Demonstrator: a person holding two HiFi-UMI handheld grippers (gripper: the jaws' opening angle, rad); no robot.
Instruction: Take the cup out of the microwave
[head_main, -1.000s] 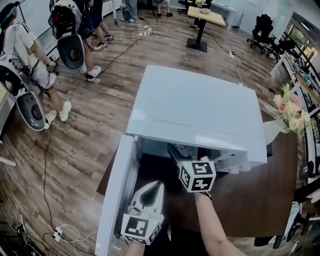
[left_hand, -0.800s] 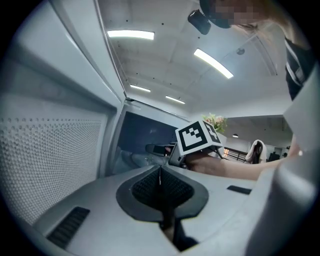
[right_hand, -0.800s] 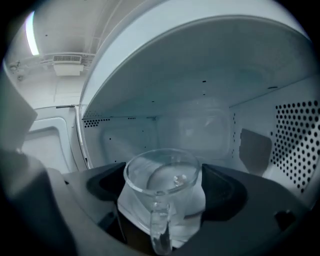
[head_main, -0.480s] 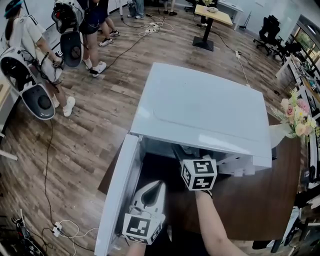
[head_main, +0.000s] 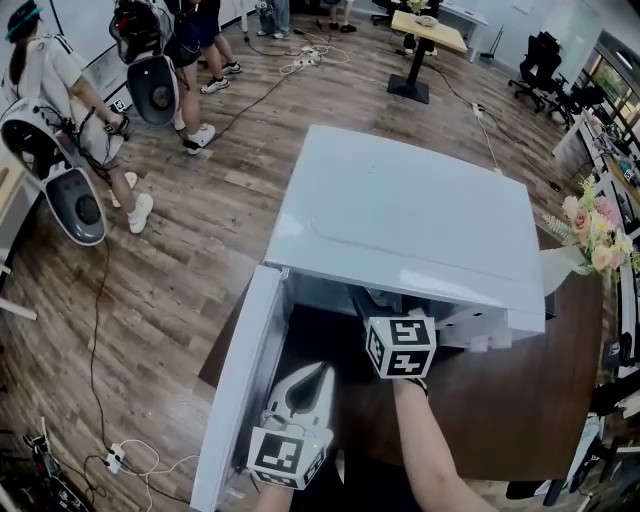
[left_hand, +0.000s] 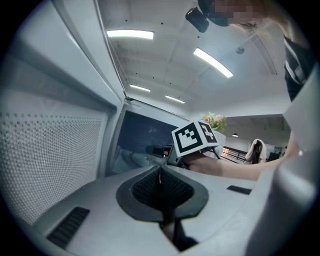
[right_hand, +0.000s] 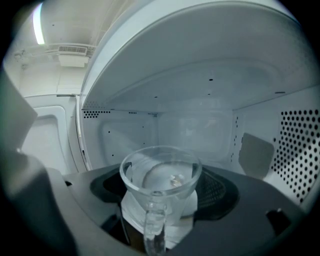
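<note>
Glass cup (right_hand: 161, 172) sits inside the microwave (head_main: 400, 215) with the right gripper (right_hand: 162, 192) clamped on it; the left gripper (left_hand: 160, 182), closed and empty, hangs beside the door (head_main: 240, 390). Slick glass could slip from the jaws, or clip the cavity roof if lifted.

right gripper view: the glass cup's (right_hand: 160, 175) handle (right_hand: 154, 230) runs off the lower edge; whether the jaws of my right gripper (right_hand: 162, 197) press its wall cannot be told. head view: the microwave's (head_main: 400, 215) top hides glass cup and jaws; only the marker cube (head_main: 400, 346) shows. my forearm (head_main: 435, 455) is cut by the lower edge.
</note>
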